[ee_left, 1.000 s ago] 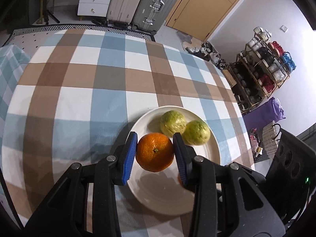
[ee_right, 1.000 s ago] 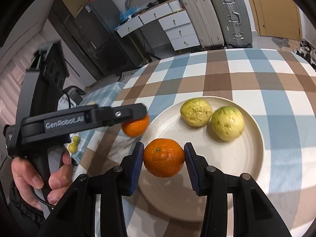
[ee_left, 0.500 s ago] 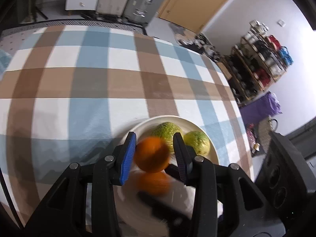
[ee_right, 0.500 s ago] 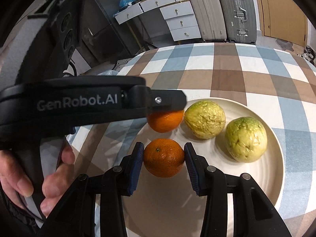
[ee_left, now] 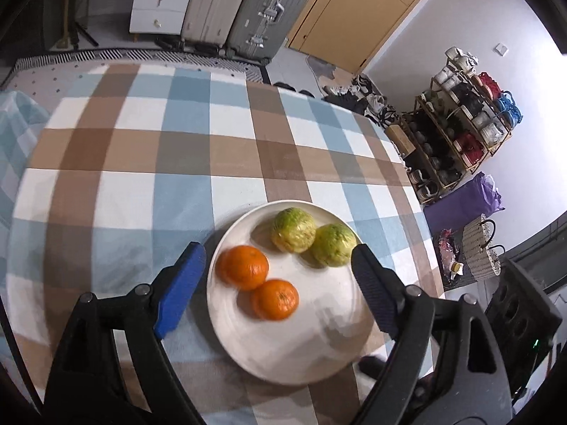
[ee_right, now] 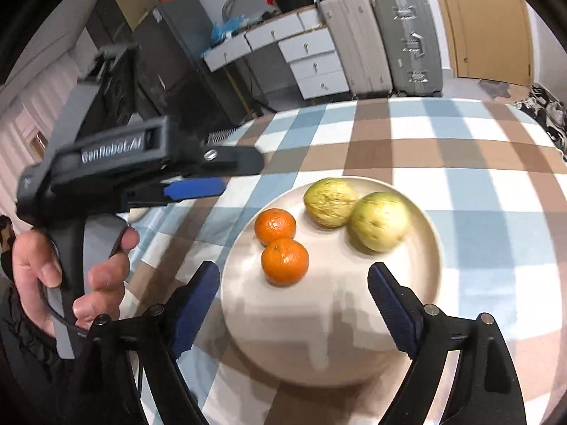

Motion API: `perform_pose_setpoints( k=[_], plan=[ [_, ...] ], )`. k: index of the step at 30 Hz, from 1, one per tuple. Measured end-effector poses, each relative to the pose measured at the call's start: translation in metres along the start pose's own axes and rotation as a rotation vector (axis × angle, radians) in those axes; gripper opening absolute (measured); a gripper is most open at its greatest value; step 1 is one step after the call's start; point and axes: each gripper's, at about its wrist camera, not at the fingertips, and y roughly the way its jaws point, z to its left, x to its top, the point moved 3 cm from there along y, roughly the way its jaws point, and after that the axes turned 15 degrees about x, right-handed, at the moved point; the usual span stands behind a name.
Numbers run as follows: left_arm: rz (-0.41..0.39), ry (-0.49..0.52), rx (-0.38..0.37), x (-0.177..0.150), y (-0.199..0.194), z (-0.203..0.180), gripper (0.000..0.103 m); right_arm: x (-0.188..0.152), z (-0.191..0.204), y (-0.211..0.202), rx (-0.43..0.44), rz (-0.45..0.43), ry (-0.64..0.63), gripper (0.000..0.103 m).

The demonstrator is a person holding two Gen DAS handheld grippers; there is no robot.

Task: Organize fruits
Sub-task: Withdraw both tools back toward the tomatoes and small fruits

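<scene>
Fruits sit together on a white plate (ee_left: pixel 283 347) near the worktop (ee_left: pixel 141 184) edge: two oranges, one (ee_left: pixel 243 266) touching the other (ee_left: pixel 275 299), and behind them two pale green fruits (ee_left: pixel 292 230) (ee_left: pixel 334 245), also touching each other.

The left gripper (ee_left: pixel 280 285) hangs over the plate with its jaws opening, spread wider than the pair of oranges and pressing on nothing. In the right wrist view the right gripper (ee_right: pixel 294 297) is likewise above the near side of the plate, jaws opening and bare, with the nearer orange (ee_right: pixel 285 261) ahead of the gap but untouched. The person's hand (ee_right: pixel 63 265) holding the left gripper's handle shows at the left of that view.

All four fruits look settled on the plate, so the sorting seems close to done, if not finished.

Handling, as a judgement: the oranges are light, round and firm, with a dimpled peel that should give the pads fair purchase; take them across the widest part, pads on opposite sides. Being round, they may roll if nudged. The green fruits look wrinkled and possibly softer, so a gentler squeeze would suit. The plate is smooth and may slide on the cloth if bumped.
</scene>
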Motion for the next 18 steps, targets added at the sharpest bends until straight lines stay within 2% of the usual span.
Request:
perform_pose_setpoints(
  k=[11,13,15,18],
  plan=[
    [-0.212,0.067,0.160,-0.057,-0.108,-0.010,0.085,-0.017,0.032,-0.084,-0.009,-0.165,0.007,0.094],
    [-0.247,0.075,0.186,-0.070,-0.126,-0.011,0.090,-0.022,0.040,-0.094,-0.016,-0.175,0.002,0.094],
    [-0.276,0.080,0.205,-0.083,-0.142,-0.012,0.099,-0.025,0.047,-0.101,-0.017,-0.177,-0.006,0.094],
    [-0.327,0.088,0.233,-0.104,-0.166,-0.013,0.101,-0.033,0.058,-0.114,-0.020,-0.191,-0.023,0.095]
  ],
)
